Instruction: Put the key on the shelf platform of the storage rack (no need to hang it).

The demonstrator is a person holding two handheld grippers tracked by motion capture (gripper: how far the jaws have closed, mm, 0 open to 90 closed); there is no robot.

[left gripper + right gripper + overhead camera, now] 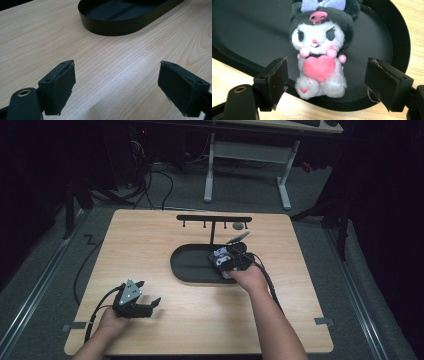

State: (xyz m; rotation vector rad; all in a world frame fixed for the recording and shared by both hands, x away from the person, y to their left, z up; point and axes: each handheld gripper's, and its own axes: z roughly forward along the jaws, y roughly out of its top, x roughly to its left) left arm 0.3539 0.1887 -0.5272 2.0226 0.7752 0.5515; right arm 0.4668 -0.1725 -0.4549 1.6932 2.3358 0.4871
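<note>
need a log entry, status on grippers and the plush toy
Right hand-held gripper open, jaws astride the white-and-black plush toy with pink heart in the black oval tray. Left hand-held gripper open, empty. Nothing in the way.

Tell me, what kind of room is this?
Probably a lab or workshop for recording tasks: a wooden table on grey carpet, hand-held grippers trailing cables, another desk behind with wires under it, and dark surroundings.

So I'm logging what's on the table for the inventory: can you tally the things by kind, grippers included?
Plush toy: 1
Black oval tray: 1
Black hook rack: 1
Handheld grippers: 2, the left gripper and the right gripper, both with fingers apart
Total: 5
</note>
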